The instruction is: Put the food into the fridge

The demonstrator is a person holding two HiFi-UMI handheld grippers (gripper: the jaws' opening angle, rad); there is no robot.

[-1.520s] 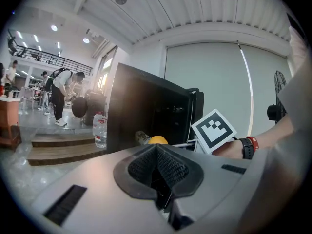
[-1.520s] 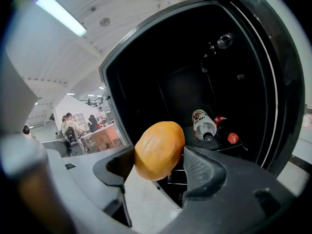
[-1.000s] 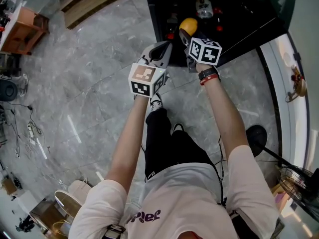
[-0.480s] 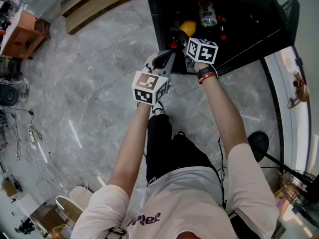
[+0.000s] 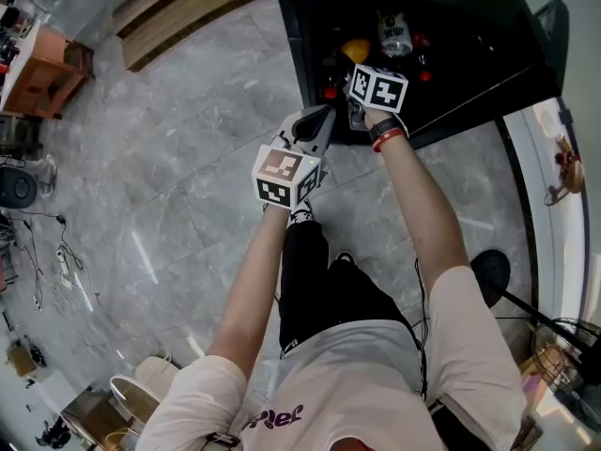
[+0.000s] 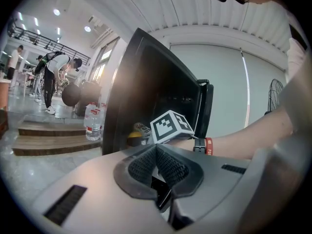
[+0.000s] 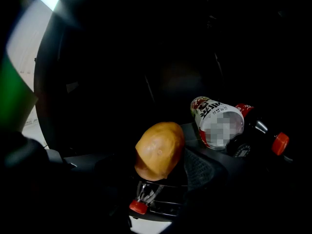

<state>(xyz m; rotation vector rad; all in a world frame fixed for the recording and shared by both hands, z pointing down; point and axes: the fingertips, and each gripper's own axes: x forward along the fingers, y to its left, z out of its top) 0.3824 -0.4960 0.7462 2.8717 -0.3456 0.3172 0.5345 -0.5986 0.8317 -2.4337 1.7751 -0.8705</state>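
Standing on the grey marble floor [image 5: 169, 158], the person reaches the right gripper [image 5: 354, 64] into the open black fridge [image 5: 470, 83]. Its fingers [image 7: 201, 168] are clamped on a rounded yellow-brown piece of food [image 7: 158, 150]. The food sticks out past their tips, inside the dark cabinet.

Just beyond those fingers and to their right, a printed can [image 7: 214, 121] lies on its side. Right of the can is a dark bottle [image 7: 251, 135] with a red top. Below the fingertips a small red cap [image 7: 138, 206] shows, but it is too dark to tell what it belongs to.

The left gripper [image 6: 157, 167] is held outside the fridge, close to its front edge and just left of the right arm. Its fingers are pressed together with nothing between them. Straight ahead of them sit the right gripper's marker cube [image 6: 171, 126] and a red wristband [image 6: 208, 146]. Far off to the left of these fingers a water bottle [image 6: 92, 123] stands on wooden steps [image 6: 48, 143], with a few people [image 6: 51, 79] beyond.
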